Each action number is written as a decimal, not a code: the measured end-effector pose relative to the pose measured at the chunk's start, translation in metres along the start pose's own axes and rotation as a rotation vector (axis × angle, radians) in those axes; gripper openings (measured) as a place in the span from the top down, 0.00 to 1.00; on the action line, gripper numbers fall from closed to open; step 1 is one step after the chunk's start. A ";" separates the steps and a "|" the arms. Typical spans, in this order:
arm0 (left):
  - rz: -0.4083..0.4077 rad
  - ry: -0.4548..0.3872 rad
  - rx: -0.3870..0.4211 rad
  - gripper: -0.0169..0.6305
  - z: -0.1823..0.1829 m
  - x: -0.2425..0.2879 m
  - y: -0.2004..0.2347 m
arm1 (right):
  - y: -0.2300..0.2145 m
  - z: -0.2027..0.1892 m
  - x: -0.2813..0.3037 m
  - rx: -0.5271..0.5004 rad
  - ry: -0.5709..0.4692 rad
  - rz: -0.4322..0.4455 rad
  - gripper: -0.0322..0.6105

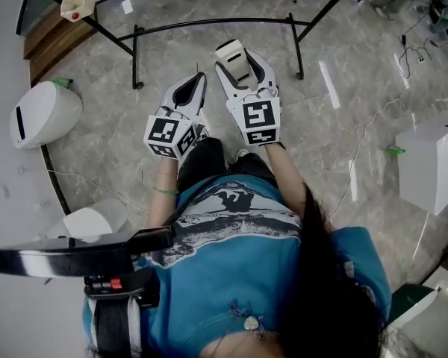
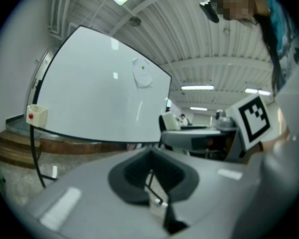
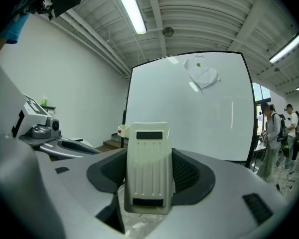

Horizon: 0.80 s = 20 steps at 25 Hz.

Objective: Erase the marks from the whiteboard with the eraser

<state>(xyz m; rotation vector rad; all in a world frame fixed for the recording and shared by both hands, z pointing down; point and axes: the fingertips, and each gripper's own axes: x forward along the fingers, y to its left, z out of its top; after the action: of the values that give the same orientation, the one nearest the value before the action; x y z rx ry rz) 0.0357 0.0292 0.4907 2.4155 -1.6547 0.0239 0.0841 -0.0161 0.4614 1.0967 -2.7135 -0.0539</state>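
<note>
The jaws of my right gripper (image 1: 243, 69) are clenched on the eraser (image 3: 148, 166) — it stands upright between them, short of the whiteboard (image 3: 189, 108) and not touching it. The jaws of my left gripper (image 1: 196, 86) are pressed together on nothing, just beside the right one, also facing the whiteboard. High on the whiteboard I see a pale smudge (image 3: 202, 74) with a green dot. By the whiteboard's lower left corner sits a small box (image 3: 122, 130) with a red button.
</note>
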 end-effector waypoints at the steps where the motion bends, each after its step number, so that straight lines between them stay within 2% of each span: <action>1: 0.004 0.010 0.001 0.97 -0.004 0.002 -0.011 | -0.003 -0.005 -0.008 0.010 0.005 0.010 0.54; 7: 0.031 0.029 0.005 0.97 -0.020 0.002 -0.059 | -0.013 -0.031 -0.047 0.040 0.045 0.066 0.54; 13: 0.083 0.010 0.005 0.97 -0.023 -0.002 -0.082 | -0.015 -0.045 -0.075 0.010 0.068 0.114 0.54; 20: 0.091 0.003 0.014 0.97 -0.024 -0.004 -0.104 | -0.016 -0.051 -0.092 -0.008 0.080 0.139 0.54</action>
<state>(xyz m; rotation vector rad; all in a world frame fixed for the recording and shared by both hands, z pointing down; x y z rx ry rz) 0.1328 0.0730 0.4966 2.3468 -1.7677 0.0537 0.1696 0.0381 0.4921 0.8849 -2.7068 0.0009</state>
